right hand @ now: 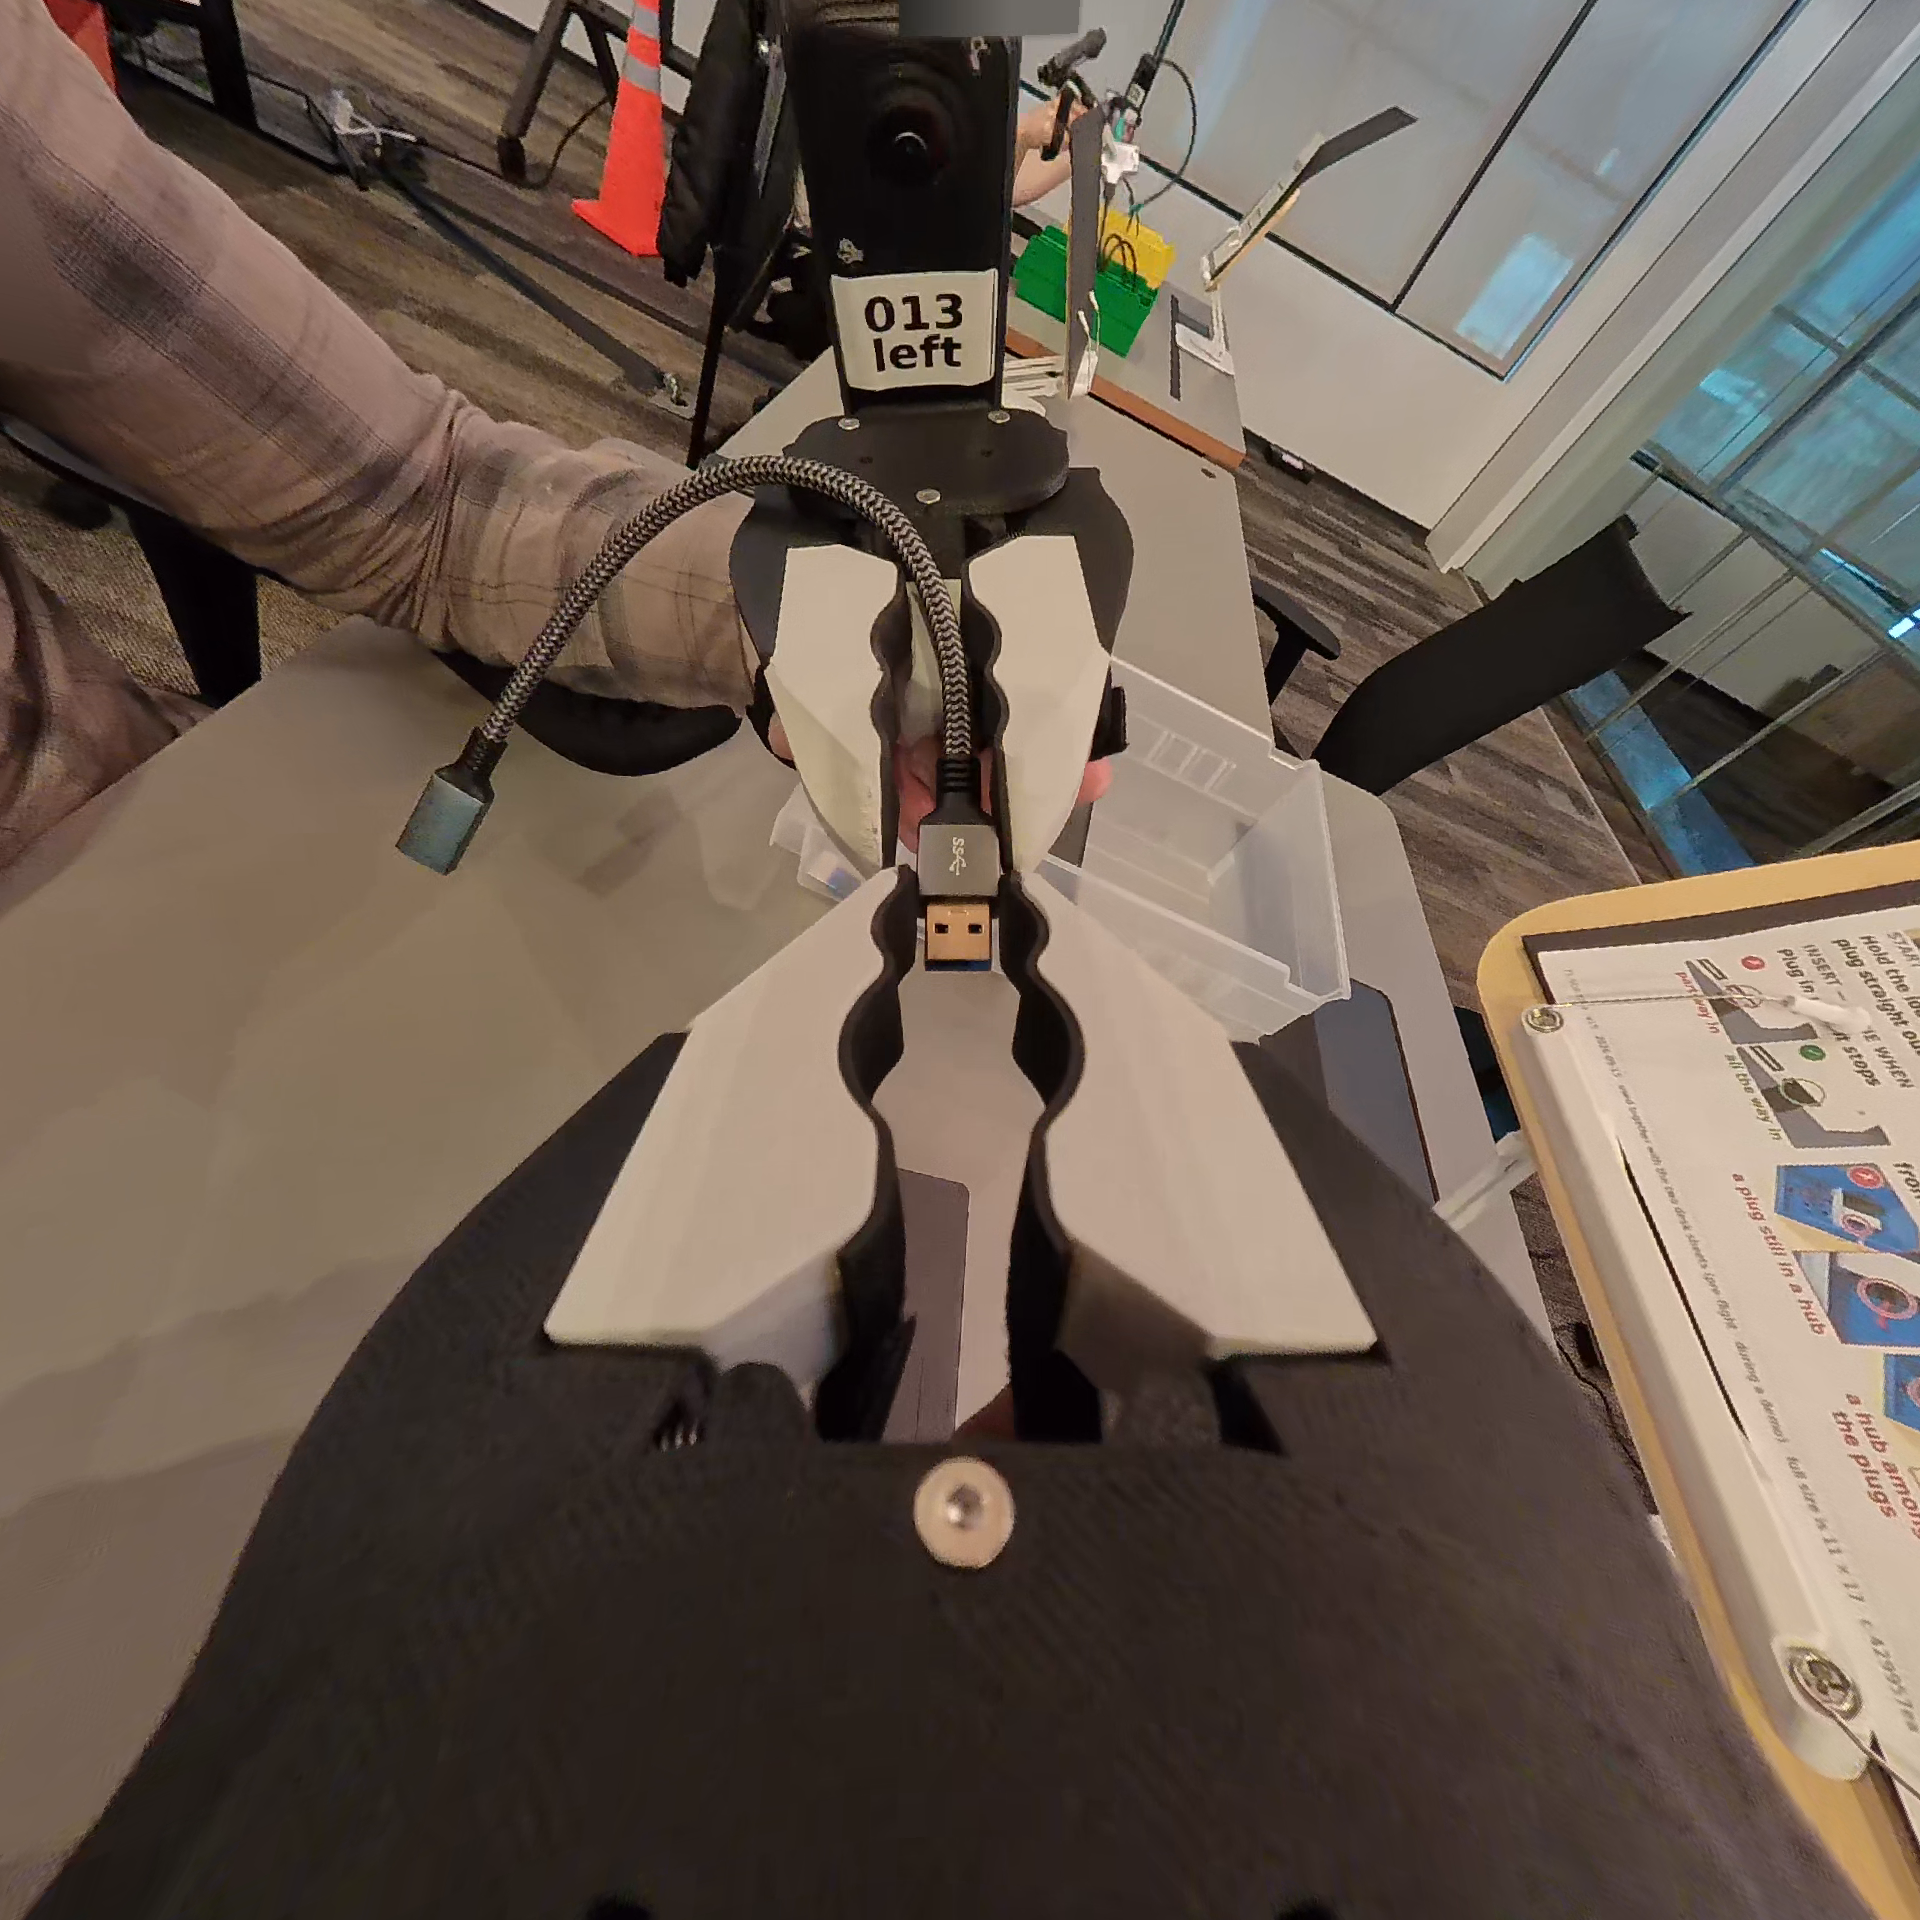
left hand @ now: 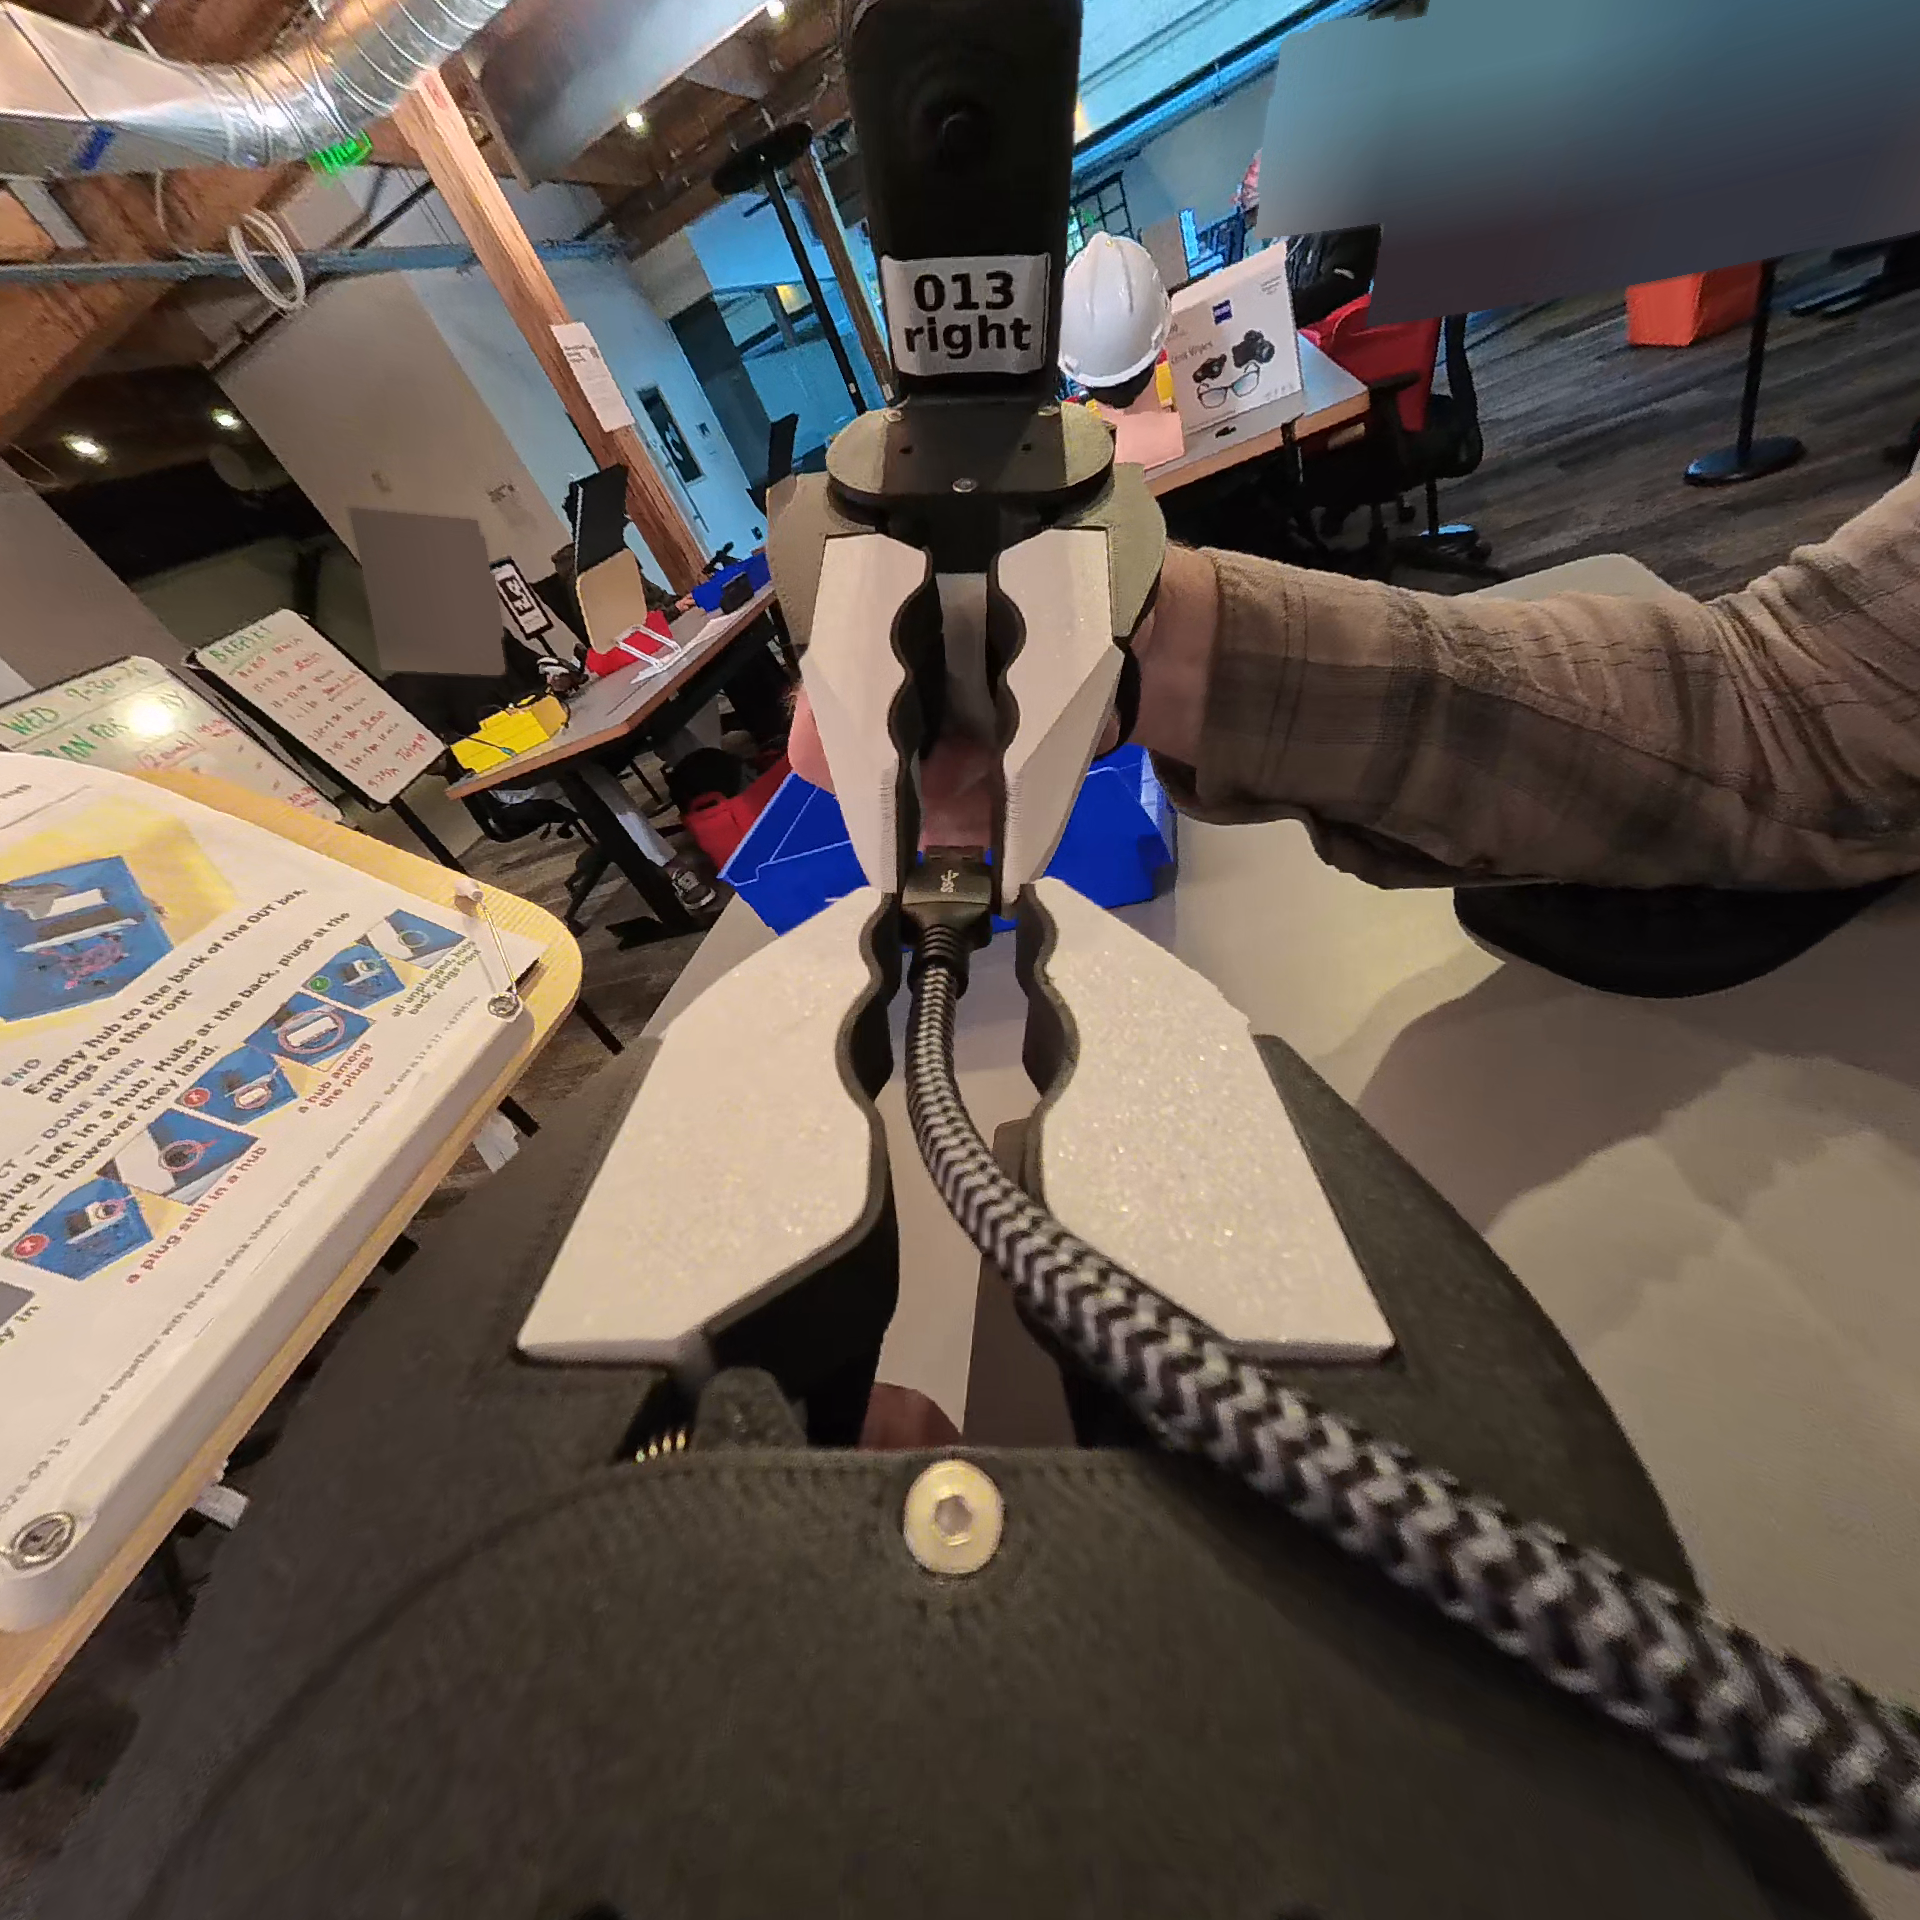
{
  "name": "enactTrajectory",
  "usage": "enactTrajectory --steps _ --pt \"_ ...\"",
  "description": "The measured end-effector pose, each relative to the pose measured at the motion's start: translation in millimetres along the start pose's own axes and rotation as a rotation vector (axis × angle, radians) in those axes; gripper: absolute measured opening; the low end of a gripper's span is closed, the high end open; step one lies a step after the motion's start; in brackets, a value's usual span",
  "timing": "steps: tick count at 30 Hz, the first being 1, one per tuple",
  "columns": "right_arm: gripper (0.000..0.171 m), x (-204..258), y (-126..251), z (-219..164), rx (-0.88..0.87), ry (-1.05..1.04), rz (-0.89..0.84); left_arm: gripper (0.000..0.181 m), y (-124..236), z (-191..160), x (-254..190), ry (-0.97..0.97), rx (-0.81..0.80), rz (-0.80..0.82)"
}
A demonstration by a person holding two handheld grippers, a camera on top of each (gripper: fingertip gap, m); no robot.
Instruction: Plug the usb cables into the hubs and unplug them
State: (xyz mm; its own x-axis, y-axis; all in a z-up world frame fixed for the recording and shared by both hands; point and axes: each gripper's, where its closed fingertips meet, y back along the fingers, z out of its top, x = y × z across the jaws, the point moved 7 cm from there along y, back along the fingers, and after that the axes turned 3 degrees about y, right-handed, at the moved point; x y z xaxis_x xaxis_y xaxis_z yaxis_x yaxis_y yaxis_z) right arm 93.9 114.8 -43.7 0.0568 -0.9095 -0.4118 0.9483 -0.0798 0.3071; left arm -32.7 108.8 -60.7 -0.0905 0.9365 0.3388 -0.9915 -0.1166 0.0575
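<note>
Cable, braided black and white, runs down the channel of our left gripper, and its plug sits at the fingertips, which look pinched on the grey housing. The metal tip pokes toward 6 o'clock in the right wrist view, into the mouth of our right gripper. That gripper's fingers are slightly spread, with slim gaps on both sides of the tip. The two grippers meet nose to nose above the table. The cable's far end dangles at 9 o'clock of the plug, clear of the tabletop.

The table is plain grey. A blue bin stands behind the right gripper in the left wrist view, and a clear bin lies at 3 o'clock of the plug in the other. A sheet on a wooden board borders the table. A plaid sleeve reaches in from 3 o'clock.

Around us is a workshop: a duct and timber post overhead, whiteboards, a hard hat, an orange cone and a glass wall.
</note>
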Motion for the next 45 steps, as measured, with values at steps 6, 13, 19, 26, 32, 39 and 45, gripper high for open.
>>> enactTrajectory --steps 6,13,19,26,32,39,45 --pt "0.014 3 0 1 0.006 -0.001 0.025 0.020 0 0 -2 0.023 0.000 -0.037" --pt "0.014 11 1 4 -0.033 -0.049 0.103 0.016 3 2 -8 0.042 -0.031 -0.115" --pt "0.021 4 6 6 -0.038 -0.039 0.033 0.017 8 7 -2 0.037 -0.064 -0.079" --pt "0.031 -7 22 -2 -0.014 -0.053 -0.058 0.016 22 10 13 -0.018 -0.051 0.027" --pt "0.050 -13 23 -28 0.130 -0.081 -0.088 0.016 36 8 28 -0.054 -0.040 0.128" --pt "0.063 -17 2 -80 0.321 -0.130 -0.061 0.016 46 4 40 -0.074 -0.053 0.203" --pt "0.069 -13 -15 -110 0.412 -0.152 -0.008 0.016 52 3 45 -0.074 -0.059 0.222"
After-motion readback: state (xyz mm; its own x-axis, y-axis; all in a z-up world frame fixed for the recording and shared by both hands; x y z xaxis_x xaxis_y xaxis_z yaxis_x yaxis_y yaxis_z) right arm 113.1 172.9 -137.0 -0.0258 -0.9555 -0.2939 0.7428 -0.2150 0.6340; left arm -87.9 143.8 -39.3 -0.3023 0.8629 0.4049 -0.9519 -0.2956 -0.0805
